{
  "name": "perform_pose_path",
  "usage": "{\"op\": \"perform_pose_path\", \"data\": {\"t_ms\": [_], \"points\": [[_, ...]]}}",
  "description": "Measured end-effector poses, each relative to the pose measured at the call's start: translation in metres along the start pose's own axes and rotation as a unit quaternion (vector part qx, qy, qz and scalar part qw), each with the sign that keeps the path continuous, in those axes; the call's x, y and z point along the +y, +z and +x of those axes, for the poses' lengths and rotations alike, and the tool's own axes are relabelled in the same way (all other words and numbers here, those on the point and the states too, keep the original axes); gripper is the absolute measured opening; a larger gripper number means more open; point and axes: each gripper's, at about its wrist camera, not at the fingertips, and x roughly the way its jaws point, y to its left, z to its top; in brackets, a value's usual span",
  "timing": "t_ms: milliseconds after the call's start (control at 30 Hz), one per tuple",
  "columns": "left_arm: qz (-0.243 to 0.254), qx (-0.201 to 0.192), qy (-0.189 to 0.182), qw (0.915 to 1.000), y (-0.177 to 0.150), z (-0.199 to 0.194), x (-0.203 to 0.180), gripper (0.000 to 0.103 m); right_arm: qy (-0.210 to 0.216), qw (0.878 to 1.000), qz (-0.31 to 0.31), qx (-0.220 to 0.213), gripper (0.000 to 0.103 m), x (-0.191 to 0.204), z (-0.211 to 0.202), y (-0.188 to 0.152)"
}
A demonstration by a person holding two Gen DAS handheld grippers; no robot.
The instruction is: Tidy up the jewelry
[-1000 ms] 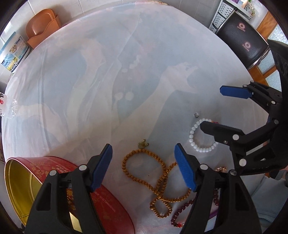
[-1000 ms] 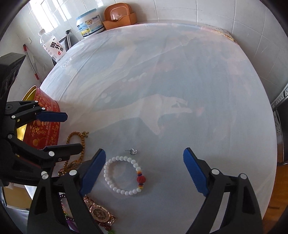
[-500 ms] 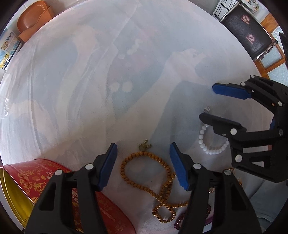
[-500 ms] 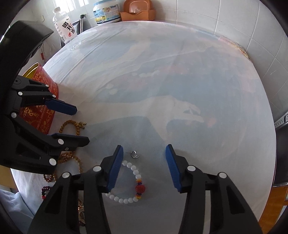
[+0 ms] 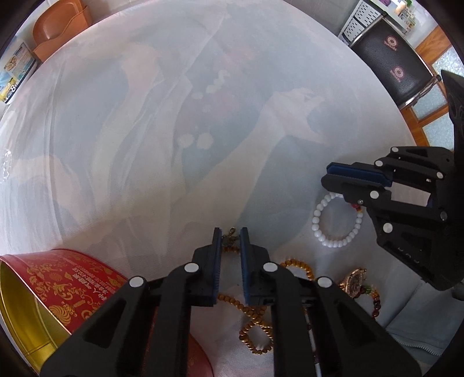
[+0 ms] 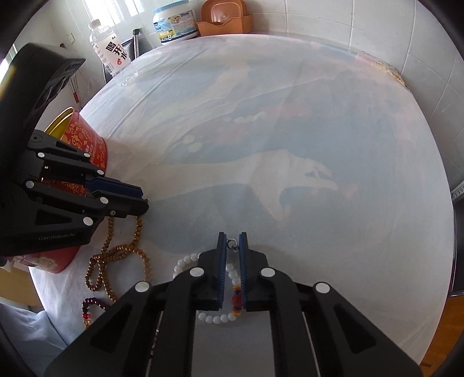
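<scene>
My left gripper is shut on the brass clasp end of the brown bead necklace, which trails back under it on the cloth. My right gripper is shut on a small silver ring, above the white bead bracelet with its red bead. The bracelet also shows in the left wrist view under the right gripper. The left gripper appears in the right wrist view over the necklace. A red tin with a gold inside stands open at the left.
A gold watch and a dark red bead bracelet lie near the table's front edge. A water bottle, a tub and an orange holder stand at the far edge. A black chair is beyond the table.
Both grippers have closed from wide open: the left on the necklace's clasp end, the right on the small silver ring. Both have moved forward and lower over the jewelry.
</scene>
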Motion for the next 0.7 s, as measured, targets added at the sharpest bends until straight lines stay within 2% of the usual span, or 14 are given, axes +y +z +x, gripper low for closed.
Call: {"op": "perform_pose_path", "data": {"t_ms": [200,367,500,700], "points": [[-0.025,-0.052,-0.011,0.9983,-0.01,-0.041,0.021,0.013,0.018,0.999,0.008,-0.047,0.01,0.0,-0.04,0.004],[-0.041,-0.108,-0.008,0.9932,-0.025,-0.081,0.031,0.013,0.031,0.996,0.012,-0.083,0.01,0.009,-0.073,0.009],[-0.056,-0.153,0.01,0.9866,-0.041,-0.11,0.038,0.013,0.041,0.993,0.0,-0.108,0.01,0.03,-0.097,0.013],[-0.101,-0.192,0.034,0.9755,-0.089,-0.155,0.07,0.013,0.077,0.987,-0.029,-0.137,0.01,0.077,-0.121,0.023]]}}
